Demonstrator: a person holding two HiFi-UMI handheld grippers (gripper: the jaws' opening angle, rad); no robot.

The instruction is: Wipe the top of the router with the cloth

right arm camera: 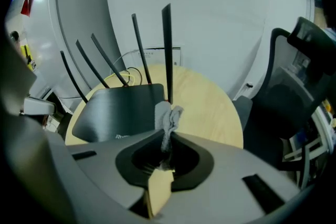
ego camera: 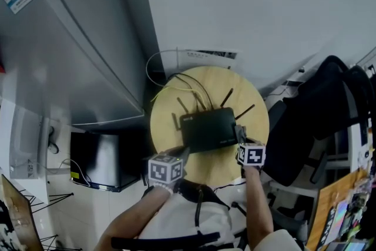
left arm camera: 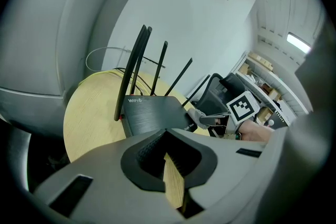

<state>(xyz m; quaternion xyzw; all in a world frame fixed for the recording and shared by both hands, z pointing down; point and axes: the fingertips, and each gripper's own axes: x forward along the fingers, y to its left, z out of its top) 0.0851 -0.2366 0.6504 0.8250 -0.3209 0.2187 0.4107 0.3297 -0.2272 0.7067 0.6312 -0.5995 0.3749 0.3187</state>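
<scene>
The left tongs (left arm camera: 167, 134) are sitting pressed together with nothing between them, just beside the 7 o'clock corner of the router (left arm camera: 152, 113). I judge they are being kept there to steady the box, not to wipe. The right tongs (right arm camera: 167, 136) are clenching the grey cloth (right arm camera: 168, 115). A crumpled tuft is sticking out ahead of the tips at the router's 4 o'clock edge, so the wipe is probably starting from that side.

The router is lying flat in the middle of the round wooden counter (ego camera: 167, 129). Its antennas (right arm camera: 167, 50) are standing along the 12 o'clock edge, which is leaving the flat top open to a sweep from the near side. Beyond them, cables (ego camera: 170, 86) are trailing toward the wall at 11 o'clock.

The head view is giving the layout, with one pair of tongs at each near corner of the router, but the cloth is too small to make out there. Only the right gripper view is showing the cloth caught between the tongs. The left gripper view is showing it from the side, against the router's far corner, though whether it is touching the top I cannot tell.
</scene>
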